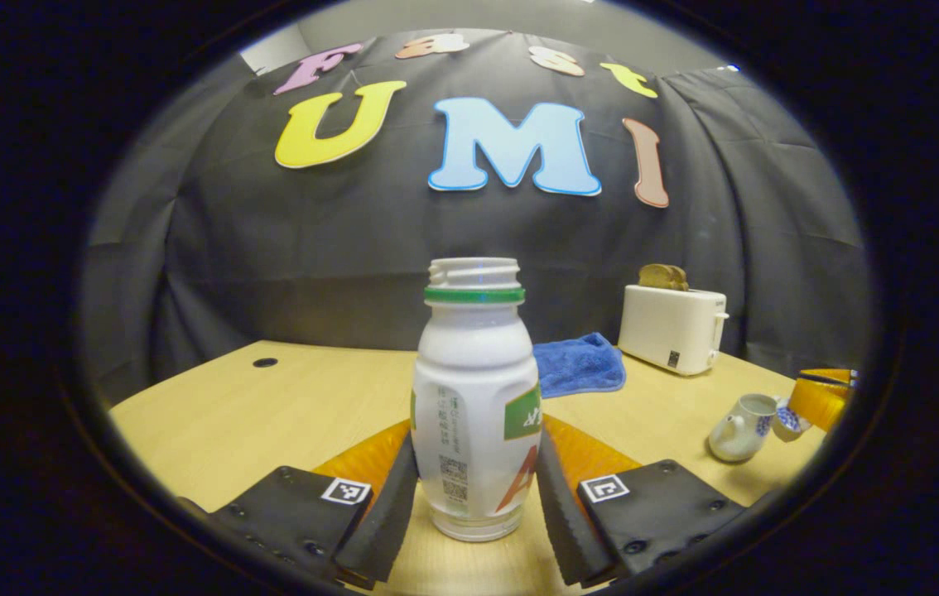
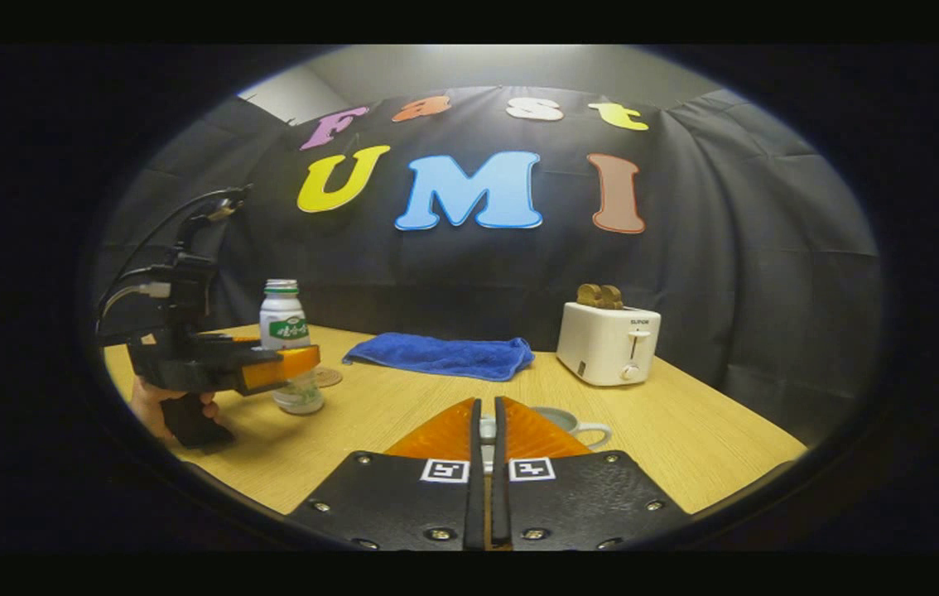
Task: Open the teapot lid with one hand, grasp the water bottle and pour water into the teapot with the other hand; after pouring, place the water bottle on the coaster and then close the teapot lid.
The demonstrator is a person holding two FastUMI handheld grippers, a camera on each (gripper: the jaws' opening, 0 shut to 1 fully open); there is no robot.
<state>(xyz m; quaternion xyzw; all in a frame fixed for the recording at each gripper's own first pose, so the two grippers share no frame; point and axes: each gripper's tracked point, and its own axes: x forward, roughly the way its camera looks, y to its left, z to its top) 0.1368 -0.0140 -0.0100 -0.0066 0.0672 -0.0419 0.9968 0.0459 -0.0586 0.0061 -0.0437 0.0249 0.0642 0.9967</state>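
Left gripper [image 1: 476, 497] closed on both sides of upright, uncapped bottle [image 1: 474, 406] standing on table [image 1: 271, 414]; coaster [image 2: 326, 377] just behind bottle; right gripper [image 2: 486, 439] fingers nearly together at teapot [image 2: 569, 424], hold on lid unclear

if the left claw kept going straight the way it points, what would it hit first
The white plastic water bottle with the green neck ring: it already stands upright between the left claw's fingers, which flank it closely. Whether they press on it yet is unclear.
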